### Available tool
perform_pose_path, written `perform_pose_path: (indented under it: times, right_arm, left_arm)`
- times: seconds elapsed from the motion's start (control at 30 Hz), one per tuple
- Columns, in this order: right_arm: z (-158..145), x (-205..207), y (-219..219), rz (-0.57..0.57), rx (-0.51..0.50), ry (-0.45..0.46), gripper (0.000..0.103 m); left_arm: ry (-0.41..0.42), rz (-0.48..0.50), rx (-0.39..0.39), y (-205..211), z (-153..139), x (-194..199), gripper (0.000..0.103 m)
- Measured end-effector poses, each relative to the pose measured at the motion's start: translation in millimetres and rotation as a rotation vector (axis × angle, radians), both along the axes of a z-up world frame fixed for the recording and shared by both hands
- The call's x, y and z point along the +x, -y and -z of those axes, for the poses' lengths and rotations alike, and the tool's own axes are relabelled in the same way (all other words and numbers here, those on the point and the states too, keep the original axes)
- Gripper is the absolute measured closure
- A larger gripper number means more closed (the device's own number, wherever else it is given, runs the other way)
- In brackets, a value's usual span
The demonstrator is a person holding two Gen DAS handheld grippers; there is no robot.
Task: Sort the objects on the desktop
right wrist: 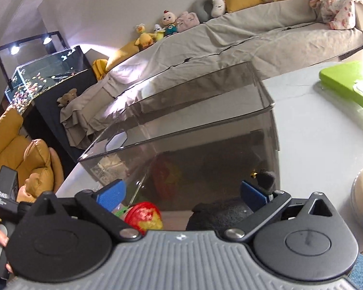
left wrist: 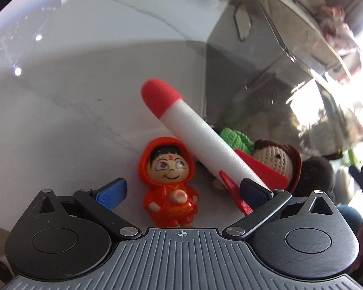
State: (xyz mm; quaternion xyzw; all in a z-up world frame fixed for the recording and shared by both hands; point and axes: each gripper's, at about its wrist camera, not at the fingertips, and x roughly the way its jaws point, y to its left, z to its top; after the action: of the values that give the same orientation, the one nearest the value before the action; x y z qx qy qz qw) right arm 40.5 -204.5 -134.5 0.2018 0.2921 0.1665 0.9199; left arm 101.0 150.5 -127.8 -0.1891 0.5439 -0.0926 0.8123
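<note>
My left fingers (left wrist: 184, 192) are standing apart; the foam rocket (left wrist: 205, 140) is slanting toward upper left, tail against the right pad.

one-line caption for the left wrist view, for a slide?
Left gripper open above a red-hooded figurine, beside a foam rocket, a crocheted doll and a smoky clear bin.
</note>
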Motion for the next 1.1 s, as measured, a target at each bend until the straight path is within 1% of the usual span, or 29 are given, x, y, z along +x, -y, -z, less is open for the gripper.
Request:
perform_pose_path:
  times: [0.07,0.13,0.17,0.37,0.43,0.47,0.57,0.63,0.67,0.7,0.77,0.83,0.93,0.97,1.03,1.07,1.1]
  right_arm:
    - [2,2,4,0.012,0.013,-0.012,0.000]
    - [3,4,7,0.024,0.026,-0.023,0.000]
    - [4,4,9,0.029,0.031,-0.028,0.001]
    - [3,-1,20,0.055,0.038,-0.037,0.000]
    - [2,-3,24,0.064,0.040,-0.041,0.000]
    - [2,-4,26,0.068,0.041,-0.042,0.000]
    - [1,-7,31,0.081,0.045,-0.047,0.000]
    - [1,-9,35,0.090,0.047,-0.050,0.000]
    - [0,-10,36,0.094,0.048,-0.052,0.000]
    - [0,-11,38,0.098,0.050,-0.053,0.000]
    - [0,-13,42,0.107,0.052,-0.057,0.000]
    - [-1,-15,45,0.116,0.054,-0.060,0.000]
    - [-1,-18,50,0.128,0.059,-0.065,0.000]
    - [3,-18,46,0.131,0.067,-0.069,0.000]
    - [9,-19,40,0.137,0.084,-0.077,0.000]
    - [9,-17,40,0.135,0.098,-0.081,0.000]
    - [9,-16,41,0.131,0.113,-0.082,0.000]
  left_arm:
    - [-0.029,0.020,0.038,6,-2,9,0.000]
    - [-0.044,0.027,0.042,4,0,13,0.000]
    - [-0.050,0.026,0.033,1,3,13,0.000]
    - [-0.053,0.009,-0.025,-5,-13,14,0.000]
    - [-0.045,0.012,-0.054,-4,-3,12,0.000]
    - [-0.043,0.019,-0.077,-4,-4,12,0.000]
    - [-0.023,0.029,-0.108,-4,1,13,0.000]
    - [-0.024,0.026,-0.163,-8,8,13,0.003]
    - [-0.022,0.022,-0.189,-10,14,12,0.008]
    - [-0.021,0.024,-0.220,-13,17,12,0.021]
    - [-0.037,0.028,-0.290,-15,23,11,0.038]
    - [-0.034,0.020,-0.287,-18,28,10,0.041]
    - [-0.002,0.007,-0.248,-18,11,7,0.047]
    - [0.017,-0.003,-0.233,-19,3,5,0.051]
    - [0.047,-0.037,-0.221,-24,-5,1,0.054]
    - [0.055,-0.058,-0.217,-28,-12,0,0.061]
    - [0.060,-0.077,-0.210,-28,-14,-1,0.070]
